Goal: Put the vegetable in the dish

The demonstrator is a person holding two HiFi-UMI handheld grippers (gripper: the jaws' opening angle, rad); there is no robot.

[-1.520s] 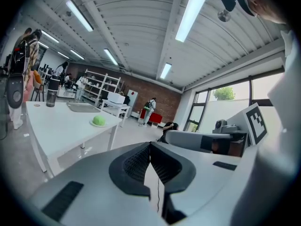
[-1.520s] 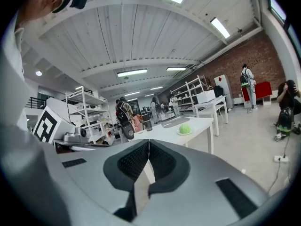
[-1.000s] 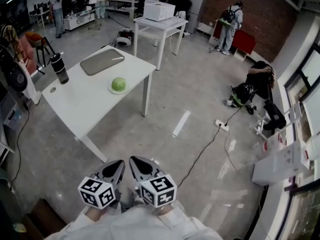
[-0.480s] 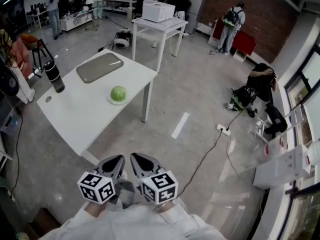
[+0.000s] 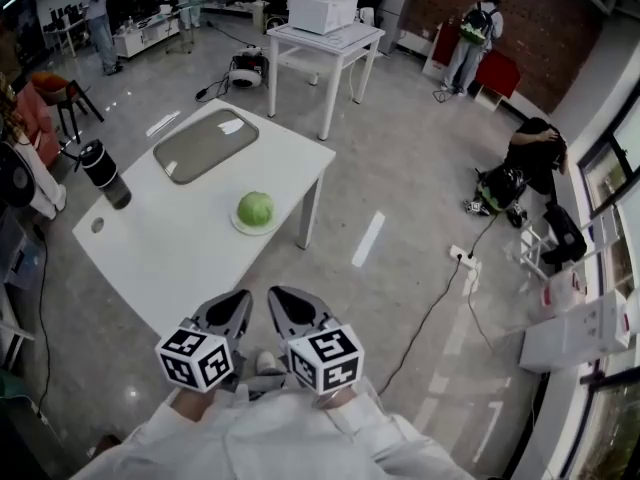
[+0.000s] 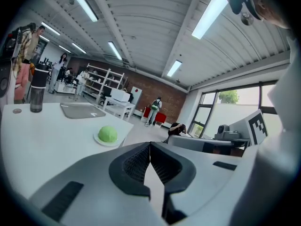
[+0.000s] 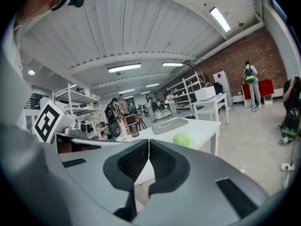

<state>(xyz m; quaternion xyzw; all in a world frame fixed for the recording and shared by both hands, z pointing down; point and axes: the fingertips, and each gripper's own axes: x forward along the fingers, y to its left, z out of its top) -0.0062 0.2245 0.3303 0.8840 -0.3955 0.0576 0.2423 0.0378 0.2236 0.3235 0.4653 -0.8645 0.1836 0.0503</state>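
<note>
Both hand-held grippers are held low, close to the person's body and above the floor, short of the white desk [image 5: 170, 253]. The left hand-held gripper [image 5: 232, 313] has its jaws pressed together with nothing between them, as its own view shows [image 6: 150, 149]. The right hand-held gripper [image 5: 290, 313] is likewise closed and empty [image 7: 149, 147]. The two sit side by side, their marker cubes nearly touching.

The round green vegetable [image 5: 256, 208] rests on a small pale plate [image 5: 240, 226] near the desk's edge closest to the grippers' right. It is well apart from both grippers. In the left gripper view the vegetable [image 6: 107, 134] shows above and left of the jaws. In the right gripper view it [image 7: 181, 139] sits just right of the jaw tips.

Farther back on the desk lies a flat grey tray [image 5: 205, 144], apart from the vegetable. A dark tumbler [image 5: 105, 175] stands upright near the desk's left corner.
</note>
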